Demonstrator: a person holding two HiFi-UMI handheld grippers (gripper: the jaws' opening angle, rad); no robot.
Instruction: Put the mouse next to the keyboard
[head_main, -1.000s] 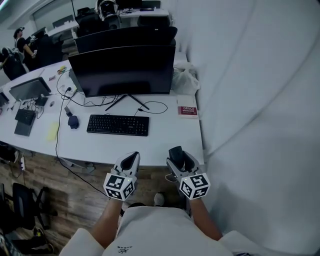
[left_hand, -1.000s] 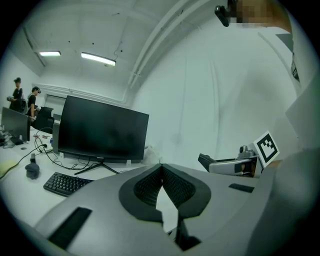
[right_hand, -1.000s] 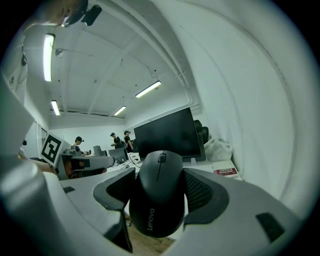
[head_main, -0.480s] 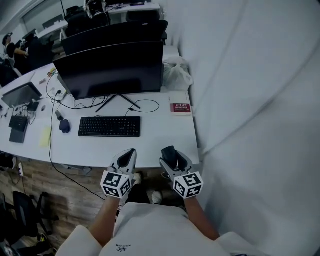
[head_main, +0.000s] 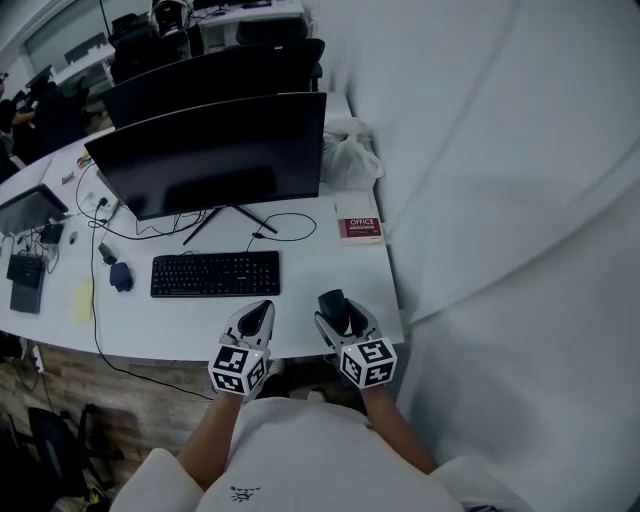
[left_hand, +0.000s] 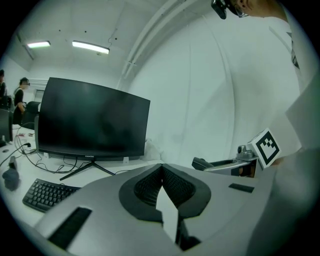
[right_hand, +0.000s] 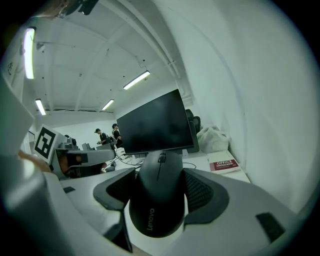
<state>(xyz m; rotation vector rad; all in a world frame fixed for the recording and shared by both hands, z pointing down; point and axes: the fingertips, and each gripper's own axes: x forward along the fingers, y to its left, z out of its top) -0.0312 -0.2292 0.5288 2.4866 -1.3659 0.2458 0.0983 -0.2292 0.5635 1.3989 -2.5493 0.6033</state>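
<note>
The mouse (right_hand: 159, 200), black, sits between the 2 jaws of the right gripper (head_main: 335, 302), whose ribbed pads press on its 2 flanks, so the jaws stand wide around its body; its scroll wheel points away from the hand and its tail end hangs toward the camera. Held this way, it is above the near edge of the desk (head_main: 300, 325), to the front and right of the keyboard (head_main: 215, 273) and well apart from it. The left gripper (head_main: 262, 308), just in front of the keyboard's right end, has its jaws closed together at the tips with nothing between them. "Lenovo" is printed in grey on the mouse's tail end. Behind and to the right of the keyboard lies a red booklet (head_main: 359, 228) with "OFFICE" in white capitals; the smaller line under it is too fine to read. Behind the keyboard stands a dark monitor (head_main: 215, 150), its small wordmark below the screen not legible.
</note>
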